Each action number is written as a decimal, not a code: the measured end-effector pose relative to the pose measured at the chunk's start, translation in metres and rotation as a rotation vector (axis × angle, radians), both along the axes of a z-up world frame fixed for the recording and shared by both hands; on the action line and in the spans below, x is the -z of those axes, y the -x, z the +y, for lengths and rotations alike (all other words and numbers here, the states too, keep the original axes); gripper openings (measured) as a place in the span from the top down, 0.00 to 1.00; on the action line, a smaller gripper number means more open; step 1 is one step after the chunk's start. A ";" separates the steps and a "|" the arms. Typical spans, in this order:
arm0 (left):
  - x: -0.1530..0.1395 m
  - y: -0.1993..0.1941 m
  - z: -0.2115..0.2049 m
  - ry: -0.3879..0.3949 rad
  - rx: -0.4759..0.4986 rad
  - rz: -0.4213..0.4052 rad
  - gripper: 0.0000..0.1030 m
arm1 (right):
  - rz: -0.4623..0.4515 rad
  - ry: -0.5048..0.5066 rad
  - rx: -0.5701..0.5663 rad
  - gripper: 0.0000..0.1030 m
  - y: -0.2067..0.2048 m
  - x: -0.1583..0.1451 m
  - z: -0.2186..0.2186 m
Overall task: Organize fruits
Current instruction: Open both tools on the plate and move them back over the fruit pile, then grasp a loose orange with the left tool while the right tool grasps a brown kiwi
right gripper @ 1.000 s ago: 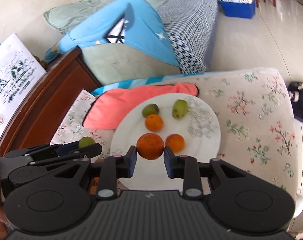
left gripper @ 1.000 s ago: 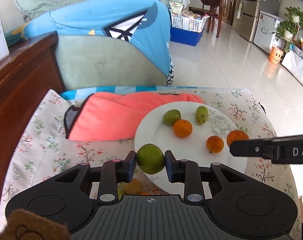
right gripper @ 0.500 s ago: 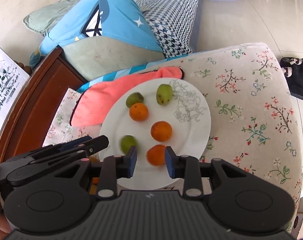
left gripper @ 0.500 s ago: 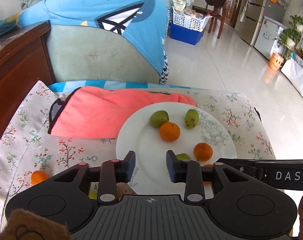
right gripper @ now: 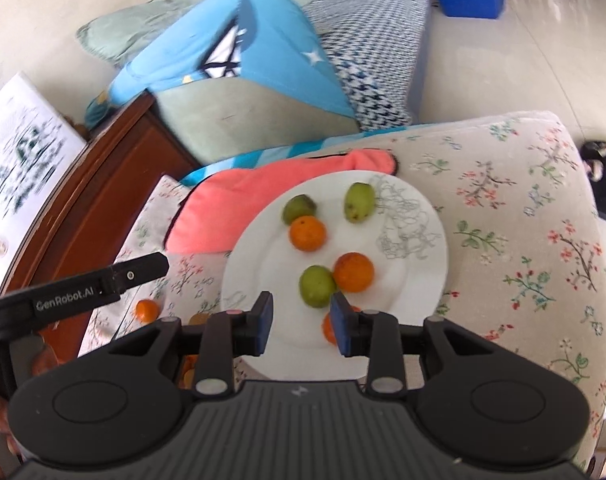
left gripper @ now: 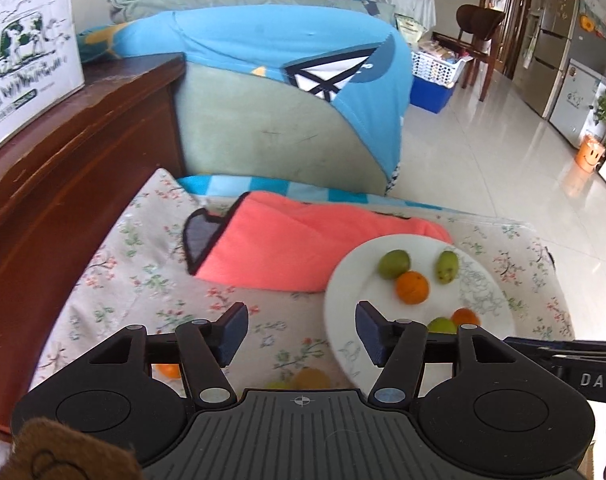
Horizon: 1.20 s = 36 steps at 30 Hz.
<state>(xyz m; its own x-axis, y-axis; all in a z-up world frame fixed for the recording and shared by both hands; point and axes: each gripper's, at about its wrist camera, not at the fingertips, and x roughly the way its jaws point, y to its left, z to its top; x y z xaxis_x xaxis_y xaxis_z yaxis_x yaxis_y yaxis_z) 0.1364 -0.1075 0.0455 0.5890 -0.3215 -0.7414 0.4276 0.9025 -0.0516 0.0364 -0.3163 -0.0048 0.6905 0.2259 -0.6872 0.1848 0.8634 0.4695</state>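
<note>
A white plate lies on the floral cloth and holds three green fruits and three oranges. One green fruit touches an orange near the plate's front; another orange sits half hidden behind my right gripper, which is open and empty over the plate's near rim. My left gripper is open and empty, left of the plate, above the cloth. Loose fruits lie on the cloth: a small orange, a yellow fruit, and the orange again in the right view.
A pink folded cloth lies behind the plate. A dark wooden cabinet bounds the left side with a white carton on it. A sofa arm under a blue garment stands behind. The cushion edge drops to tiled floor on the right.
Both grippers let go of their fruit onto the plate: left the green one, right an orange. The left gripper has opened wide and swung left off the plate; the right gripper stays just behind.
</note>
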 end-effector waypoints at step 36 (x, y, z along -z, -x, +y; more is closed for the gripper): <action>0.059 -0.047 0.074 -0.135 -0.092 0.059 0.41 | 0.011 0.142 -0.412 0.68 -0.005 0.024 0.103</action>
<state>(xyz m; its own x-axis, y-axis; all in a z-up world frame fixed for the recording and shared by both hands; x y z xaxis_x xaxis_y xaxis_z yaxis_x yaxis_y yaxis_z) 0.1839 -0.0338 -0.0130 0.5656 -0.1629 -0.8085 0.3424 0.9382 0.0504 0.0411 -0.2133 -0.0293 0.5548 0.3840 -0.7381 -0.1842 0.9218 0.3411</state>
